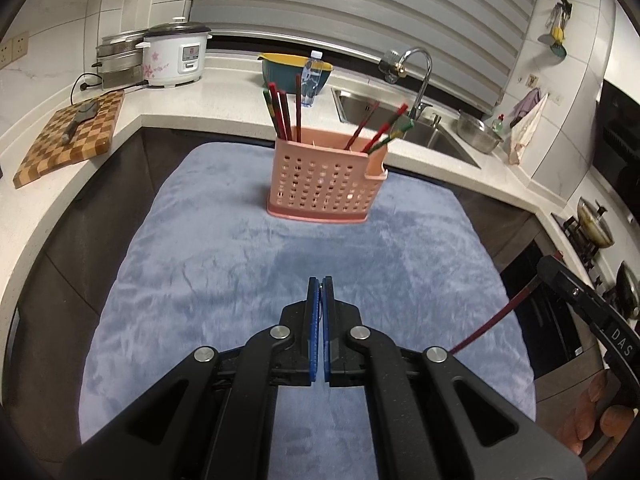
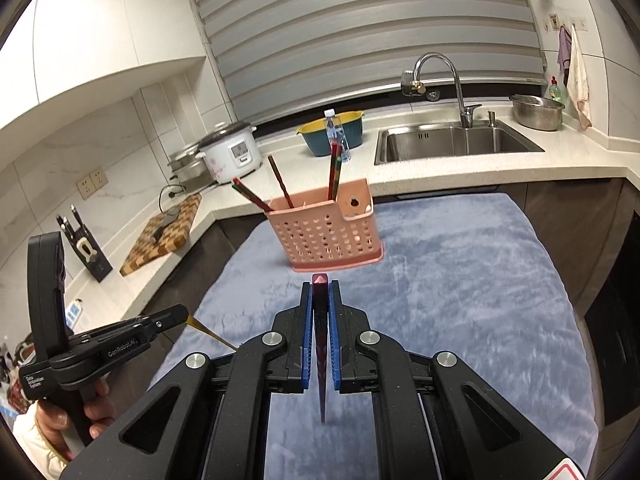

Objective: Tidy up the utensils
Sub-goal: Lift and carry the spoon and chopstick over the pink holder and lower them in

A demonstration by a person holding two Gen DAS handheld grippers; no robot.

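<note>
A pink perforated utensil holder stands on the far part of a blue-grey cloth. Several red and green chopsticks lean in its compartments. My right gripper is shut on a dark red chopstick, whose square end shows between the blue pads while its thin tip points down and back. My left gripper is shut; in the right wrist view a thin brown chopstick sticks out of the left gripper. Both hover over the near cloth, short of the holder.
A white counter wraps around behind, with a checkered cutting board and knife, a rice cooker, a yellow-rimmed bowl, a water bottle and a sink with faucet. A knife block stands left; pots sit right.
</note>
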